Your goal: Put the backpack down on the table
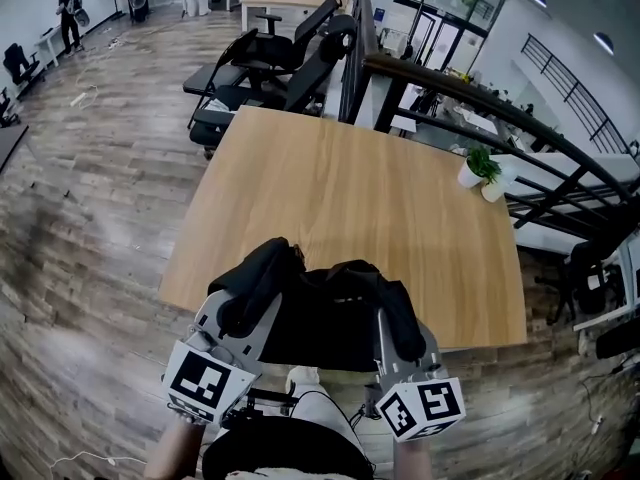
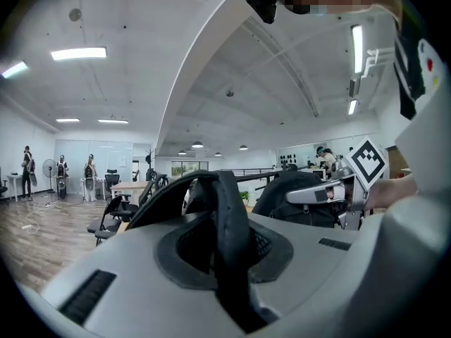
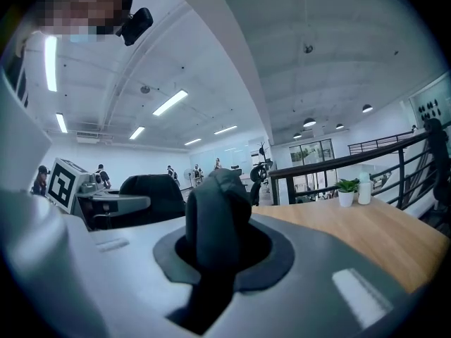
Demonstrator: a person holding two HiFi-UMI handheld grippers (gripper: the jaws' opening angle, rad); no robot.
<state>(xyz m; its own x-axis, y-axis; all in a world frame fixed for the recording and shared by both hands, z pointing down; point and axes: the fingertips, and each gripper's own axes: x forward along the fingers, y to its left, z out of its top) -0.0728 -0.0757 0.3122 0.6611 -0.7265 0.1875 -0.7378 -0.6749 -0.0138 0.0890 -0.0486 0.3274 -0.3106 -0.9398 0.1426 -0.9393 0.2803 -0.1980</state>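
Status: the backpack (image 1: 325, 318) hangs between your two grippers at the 6 o'clock edge of the table (image 1: 340, 178), right in front of you. My read is that it's not down yet. I can't tell whether its bottom touches the wood, because the bag hides its own underside.

Left gripper (image 1: 248, 296): jaws are pinched on the left strap (image 2: 227, 224), and black webbing fills the gap. Right gripper (image 1: 398, 320): same, clamped on the right strap (image 3: 215, 220), which bunches up above the pads. Neither is spread and neither is empty.

Why this hold: one strap per gripper splits the load and keeps the bag square to you, so it shouldn't swing or twist. Both grippers point roughly level toward 12 o'clock, so the straps drape over the jaws instead of sliding out (gravity helps the grip here).

Landing zone: the tabletop is bare from 6 through 12 o'clock. Only the potted plant (image 1: 480, 165) sits on it, at the 2 o'clock corner, well apart from the bag. The office chairs (image 1: 265, 53) stand beyond the 11 o'clock edge, so they're no concern.

Next, as I judge it: get the whole base over wood toward 12 o'clock, lower until the straps go slack, then release. If you let go at the edge, it could tip back onto you.
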